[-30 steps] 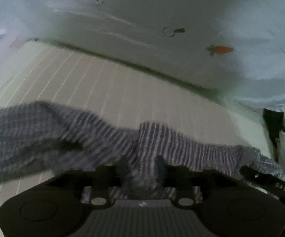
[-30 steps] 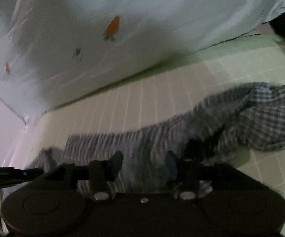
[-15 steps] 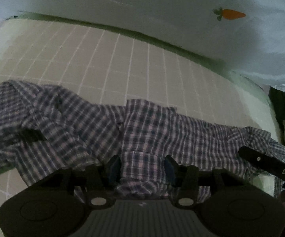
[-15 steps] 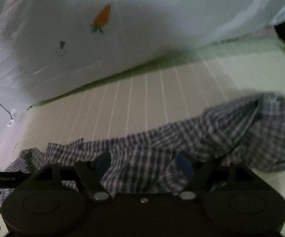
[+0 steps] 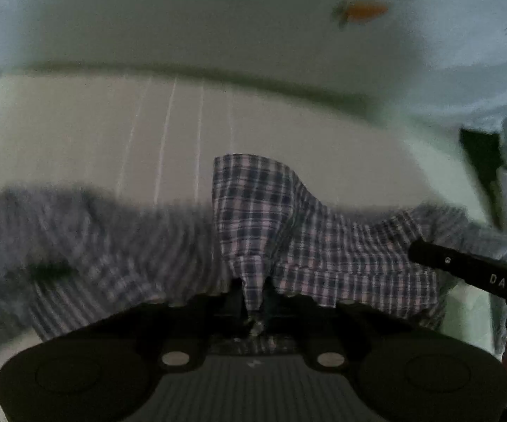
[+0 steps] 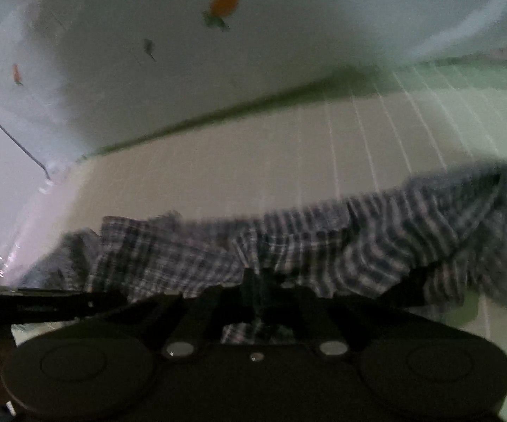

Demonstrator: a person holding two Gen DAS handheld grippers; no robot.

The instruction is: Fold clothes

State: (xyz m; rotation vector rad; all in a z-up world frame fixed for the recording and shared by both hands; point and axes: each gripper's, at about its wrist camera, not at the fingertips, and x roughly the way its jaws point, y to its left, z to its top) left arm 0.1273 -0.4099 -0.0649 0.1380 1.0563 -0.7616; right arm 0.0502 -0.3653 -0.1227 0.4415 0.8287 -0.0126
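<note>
A blue and white checked shirt (image 5: 274, 218) lies crumpled across a pale gridded sheet (image 5: 148, 133). My left gripper (image 5: 253, 292) is shut on a fold of the shirt, which rises between its fingers. In the right wrist view the same shirt (image 6: 323, 246) stretches left to right, and my right gripper (image 6: 257, 288) is shut on its near edge. The right gripper's black body (image 5: 471, 270) shows at the right of the left wrist view. The left gripper's body (image 6: 42, 299) shows at the left of the right wrist view.
A pale blue quilt with carrot prints (image 5: 362, 10) is heaped along the far side of the bed, also in the right wrist view (image 6: 225, 0). A dark gap (image 5: 482, 151) lies at the right bed edge.
Both grippers were open around the shirt half a second ago and have now closed on it. The cloth has bunched up between the fingers and the views are blurred by motion.
</note>
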